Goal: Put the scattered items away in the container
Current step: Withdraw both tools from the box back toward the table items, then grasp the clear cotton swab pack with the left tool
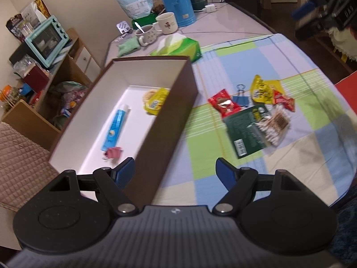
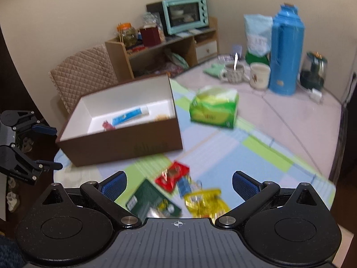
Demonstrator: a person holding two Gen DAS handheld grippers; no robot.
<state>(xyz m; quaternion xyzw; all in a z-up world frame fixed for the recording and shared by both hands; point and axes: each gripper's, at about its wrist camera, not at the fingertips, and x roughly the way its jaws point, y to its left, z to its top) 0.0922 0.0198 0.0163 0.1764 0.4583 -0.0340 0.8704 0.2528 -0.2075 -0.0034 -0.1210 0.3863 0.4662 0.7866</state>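
Note:
A brown box point(image 1: 169, 116) with a white inside stands on the checked cloth; in it lie a blue tube point(image 1: 116, 126), a yellow packet point(image 1: 156, 101) and a small pink item point(image 1: 113, 153). My left gripper point(image 1: 176, 172) is open and empty, its fingers astride the box's near right wall. On the cloth to the right lie a red packet point(image 1: 224, 105), a blue binder clip point(image 1: 241, 98), a yellow packet point(image 1: 262, 89), a green card packet point(image 1: 247, 129) and cotton swabs point(image 1: 275, 125). My right gripper point(image 2: 179, 184) hangs open above that pile, with the red packet point(image 2: 171, 175) and green packet point(image 2: 149, 197) between its fingers.
A green tissue pack point(image 1: 178, 47) sits behind the box. Two mugs point(image 1: 167, 23), a blue thermos point(image 1: 175, 0) and a pale blue bag point(image 1: 133, 0) stand at the table's far end. A shelf with a teal oven point(image 1: 45, 41) and a quilted chair point(image 2: 82, 76) are at the left.

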